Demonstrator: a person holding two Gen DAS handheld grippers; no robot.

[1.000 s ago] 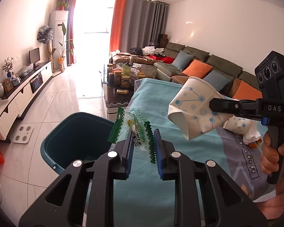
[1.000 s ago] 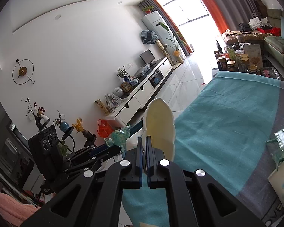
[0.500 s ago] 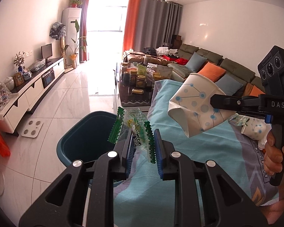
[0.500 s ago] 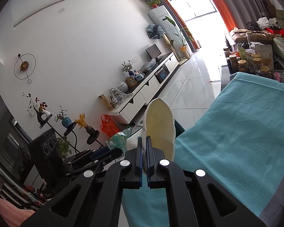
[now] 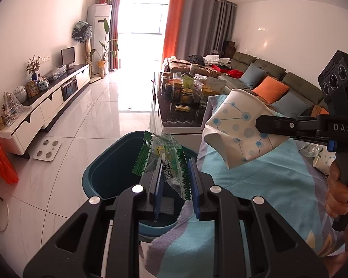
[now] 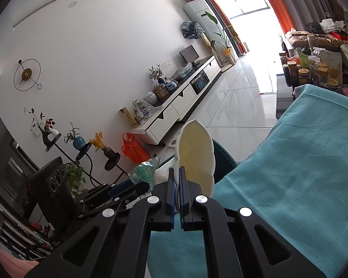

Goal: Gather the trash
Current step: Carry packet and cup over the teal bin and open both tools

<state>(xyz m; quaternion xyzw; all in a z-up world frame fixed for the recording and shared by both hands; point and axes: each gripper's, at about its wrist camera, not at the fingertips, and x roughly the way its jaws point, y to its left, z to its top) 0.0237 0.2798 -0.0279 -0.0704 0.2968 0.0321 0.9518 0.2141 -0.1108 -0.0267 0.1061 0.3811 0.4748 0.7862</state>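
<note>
Here, at the far left of the left wrist view, an orange bag (image 5: 1, 162) leans by the white TV cabinet (image 5: 41, 113), and a white scale (image 5: 47, 150) lies on the tiled floor beside it. Moving right, the dark teal bin (image 5: 109, 176) stands on the floor against the edge of the table, open at the top. The left tool (image 5: 175, 178) hangs over the bin's mouth, its blue pads narrowly apart and clamped on a crinkled clear-and-green wrapper (image 5: 162, 157) that sticks up and out to the left of the pads. Right of that, the turquoise cloth (image 5: 255, 185) covers the table. Above it the right tool (image 5: 258, 125) reaches in from the right edge, gripped by a hand (image 5: 338, 190), and pinches a crushed paper cup (image 5: 234, 132) printed with blue dots; the cup is off the cloth, just right of the bin. More crumpled litter (image 5: 317, 153) lies on the cloth near the hand.

In the right wrist view the left tool (image 6: 136, 187) shows low at the left with the wrapper (image 6: 146, 170) in it, and the right tool (image 6: 176, 185) has its fingers pressed together on the flattened rim of the cup (image 6: 196, 153), with the bin's rim (image 6: 225, 159) just behind
</note>
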